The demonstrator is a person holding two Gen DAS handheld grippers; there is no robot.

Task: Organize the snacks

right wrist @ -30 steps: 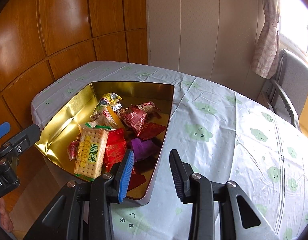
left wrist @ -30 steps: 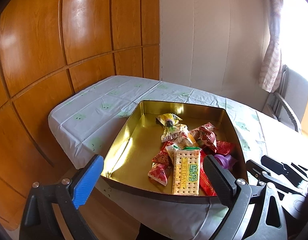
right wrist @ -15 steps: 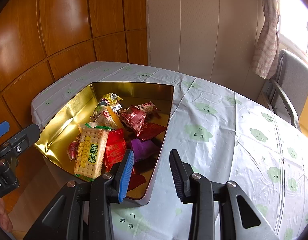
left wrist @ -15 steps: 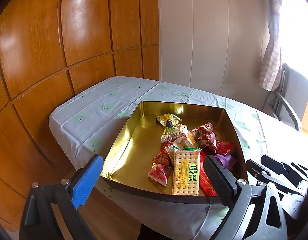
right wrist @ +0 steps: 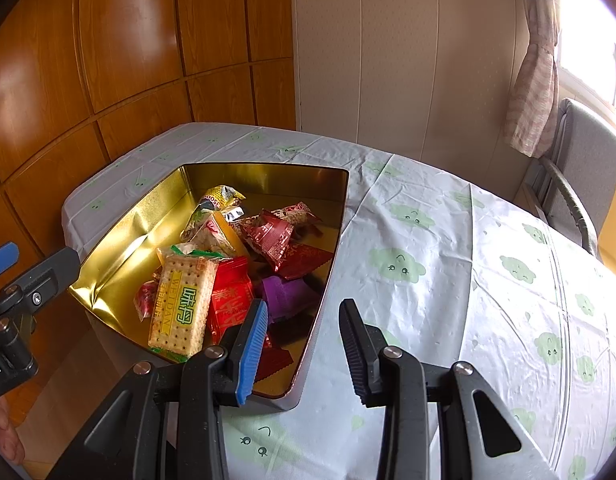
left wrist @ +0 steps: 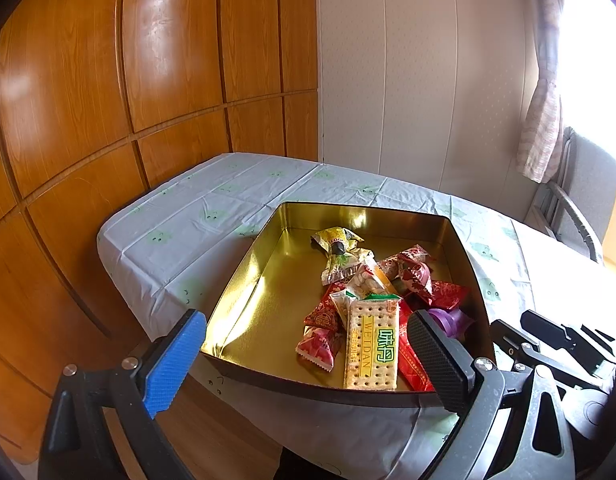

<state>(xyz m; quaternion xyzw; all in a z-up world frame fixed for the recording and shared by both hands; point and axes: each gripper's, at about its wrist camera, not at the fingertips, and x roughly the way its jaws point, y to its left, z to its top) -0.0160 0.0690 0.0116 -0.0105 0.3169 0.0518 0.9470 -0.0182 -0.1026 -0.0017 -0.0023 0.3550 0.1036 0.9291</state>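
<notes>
Both grippers hover at near edge of gold-lined metal tin [left wrist: 243, 280] of wrapped snacks on white clouded tablecloth [right wrist: 428, 240].
Left gripper [left wrist: 308, 354] spread wide, empty; right gripper [right wrist: 303, 340] narrowly parted, pinching nothing. Clear-wrapped cracker pack [left wrist: 372, 344] lies on the snack pile.

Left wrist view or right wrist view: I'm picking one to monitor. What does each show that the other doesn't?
Only the left: the left gripper from behind, its fingers spread wide. Only the right: the right gripper fingers, the broad tablecloth right of the tin, and a person's hand. Both: the gold tin, cracker packet and red wrappers.
</notes>
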